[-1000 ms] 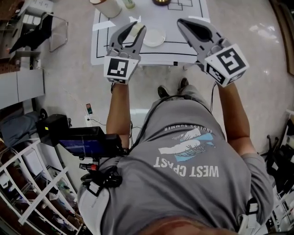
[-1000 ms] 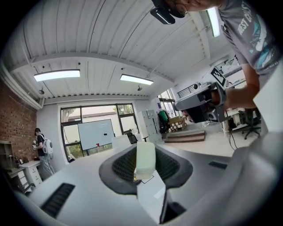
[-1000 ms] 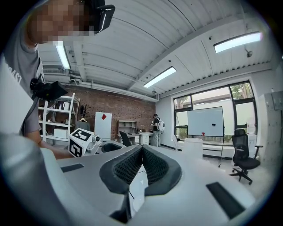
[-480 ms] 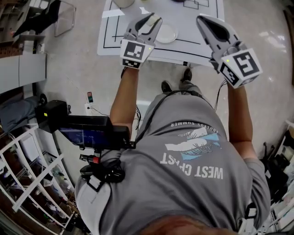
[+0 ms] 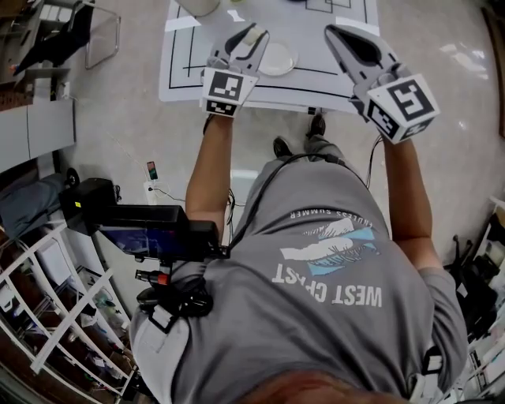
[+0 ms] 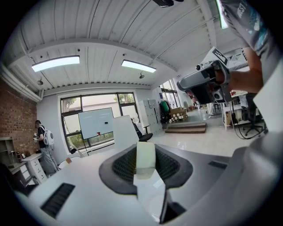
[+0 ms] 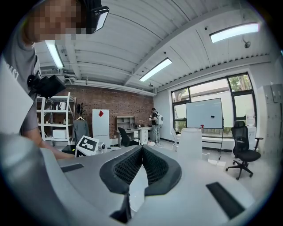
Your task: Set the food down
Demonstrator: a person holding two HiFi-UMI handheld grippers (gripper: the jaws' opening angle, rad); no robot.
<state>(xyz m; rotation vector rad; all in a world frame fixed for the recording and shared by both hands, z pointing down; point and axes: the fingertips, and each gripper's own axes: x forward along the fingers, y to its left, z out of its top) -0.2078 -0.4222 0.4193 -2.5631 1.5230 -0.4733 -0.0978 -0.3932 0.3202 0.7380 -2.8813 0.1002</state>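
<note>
A pale cream piece of food [image 6: 145,158] sits clamped between the pads of my left gripper [image 6: 146,152]. In the head view the left gripper [image 5: 254,33] hangs over the near left part of the white table [image 5: 316,43] with black grid lines. The food [image 5: 249,36] shows at its tips, just left of a small white plate [image 5: 278,59]. My right gripper [image 5: 335,33] hovers over the table's right side. Its pads meet with nothing between them [image 7: 142,148]. From the left gripper view, the right gripper [image 6: 204,83] shows at the upper right.
A white cylinder [image 5: 197,6] stands at the table's far left corner, and the right gripper view shows it too [image 7: 191,143]. The person's shoes [image 5: 296,146] stand at the table's near edge. A white rack [image 5: 55,316] and a black device [image 5: 142,229] lie to the lower left.
Both grippers have shifted a little farther over the table. The left one still holds the food and now sits close beside the plate.
</note>
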